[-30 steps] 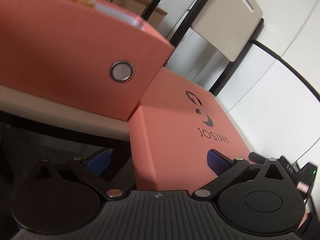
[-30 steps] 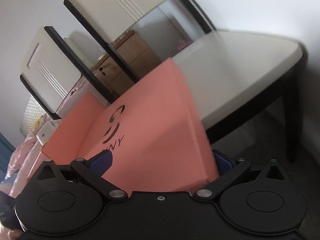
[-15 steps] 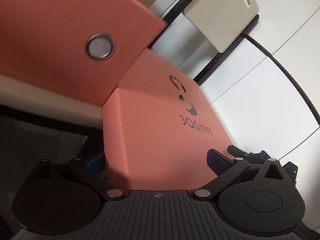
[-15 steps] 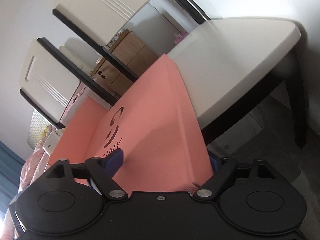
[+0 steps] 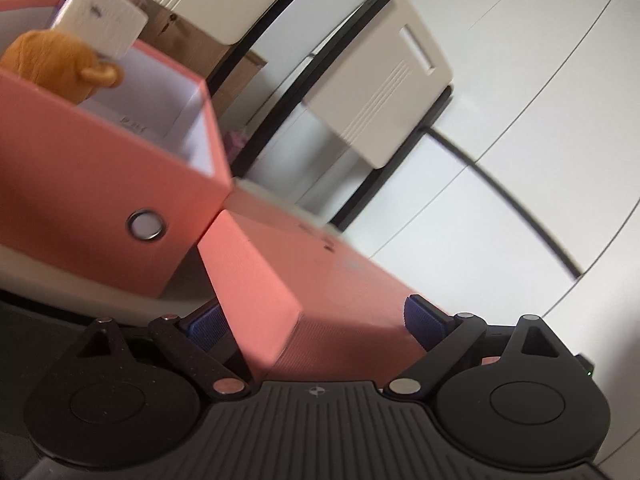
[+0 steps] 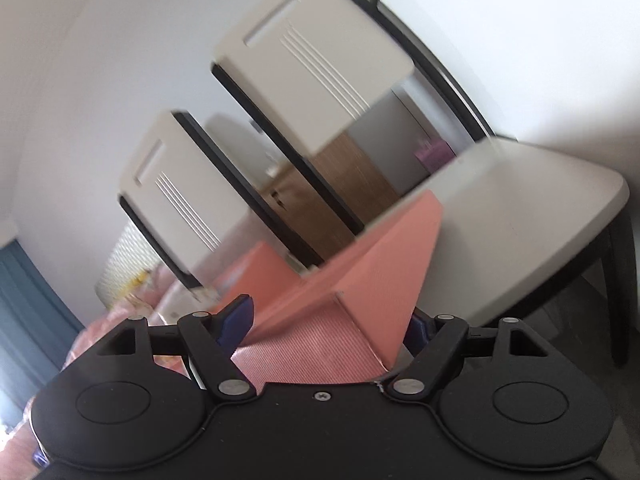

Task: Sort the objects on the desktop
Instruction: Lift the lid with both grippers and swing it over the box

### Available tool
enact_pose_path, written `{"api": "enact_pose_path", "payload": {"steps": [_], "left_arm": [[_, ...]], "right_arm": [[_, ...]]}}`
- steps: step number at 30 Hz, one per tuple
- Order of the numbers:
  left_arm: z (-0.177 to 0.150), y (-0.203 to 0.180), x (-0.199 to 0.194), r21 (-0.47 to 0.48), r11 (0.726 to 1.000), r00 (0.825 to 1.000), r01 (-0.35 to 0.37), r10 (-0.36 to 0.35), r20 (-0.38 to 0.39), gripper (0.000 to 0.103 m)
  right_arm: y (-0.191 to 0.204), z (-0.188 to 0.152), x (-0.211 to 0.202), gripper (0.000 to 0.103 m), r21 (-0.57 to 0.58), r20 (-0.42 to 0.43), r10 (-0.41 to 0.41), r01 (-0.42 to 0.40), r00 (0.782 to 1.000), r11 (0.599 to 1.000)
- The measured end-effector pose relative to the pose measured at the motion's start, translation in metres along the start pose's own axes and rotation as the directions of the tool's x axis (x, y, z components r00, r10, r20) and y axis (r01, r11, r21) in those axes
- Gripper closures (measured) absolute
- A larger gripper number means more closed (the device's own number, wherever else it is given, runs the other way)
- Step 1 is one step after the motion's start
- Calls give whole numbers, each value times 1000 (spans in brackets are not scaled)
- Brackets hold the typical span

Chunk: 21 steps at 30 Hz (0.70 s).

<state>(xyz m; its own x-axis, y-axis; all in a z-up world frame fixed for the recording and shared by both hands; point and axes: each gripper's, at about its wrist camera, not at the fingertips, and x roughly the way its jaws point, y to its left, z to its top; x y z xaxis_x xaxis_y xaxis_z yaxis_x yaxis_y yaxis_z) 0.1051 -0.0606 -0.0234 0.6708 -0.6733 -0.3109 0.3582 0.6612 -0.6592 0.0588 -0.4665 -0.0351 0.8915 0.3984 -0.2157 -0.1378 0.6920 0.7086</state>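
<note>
The left gripper [image 5: 316, 326] is closed across one end of a coral-pink box lid [image 5: 340, 280], its blue pads [image 5: 202, 326] pressed against the lid's two sides. The lid runs forward and away from the gripper, with a corner and one short side wall turned toward the camera; dark printed marks on its top are too blurred to read. Ahead and to the left of this gripper stands an open coral-pink storage box [image 5: 92, 184] with a white interior and a round metal grommet [image 5: 146, 226] in its near wall. It sits on a pale tabletop [image 5: 72, 276], and the lid's far corner comes right up beside the box's near corner; I cannot tell whether they touch. An orange plush toy [image 5: 52, 60] pokes above the box's rim, with a white ribbed object [image 5: 102, 22] just behind it.

The right gripper [image 6: 332, 324] clamps the other end of the same lid [image 6: 320, 336], a blue pad [image 6: 238, 318] on each side. Ahead and to its right lies the tabletop [image 6: 520, 224] with a dark leg [image 6: 618, 292] below its corner. Two cream chair backs [image 6: 316, 64] on black frames stand beyond the lid, with a wooden cabinet [image 6: 332, 184] farther back. To the left are pink bedding [image 6: 104, 332] and a blue curtain [image 6: 28, 304].
</note>
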Motion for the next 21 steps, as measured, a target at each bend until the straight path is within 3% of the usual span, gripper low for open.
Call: {"api": "enact_pose_path", "payload": {"steps": [9,11,21], "left_arm": [[21,-22,-21,6,996,994,93,-94,62,8],[27,-28,-27,23,995,991,101,-102,90,8],[50,-27,-50,50,992,979,113,-120,165,8]], "right_arm": [[38,15,-34,26,-98,120,120,-109,985,989],[49,18,-34,31,-130,120,156,-140,980,982],[79,28,-17,31,-174,121,223,-201,967,964]]}}
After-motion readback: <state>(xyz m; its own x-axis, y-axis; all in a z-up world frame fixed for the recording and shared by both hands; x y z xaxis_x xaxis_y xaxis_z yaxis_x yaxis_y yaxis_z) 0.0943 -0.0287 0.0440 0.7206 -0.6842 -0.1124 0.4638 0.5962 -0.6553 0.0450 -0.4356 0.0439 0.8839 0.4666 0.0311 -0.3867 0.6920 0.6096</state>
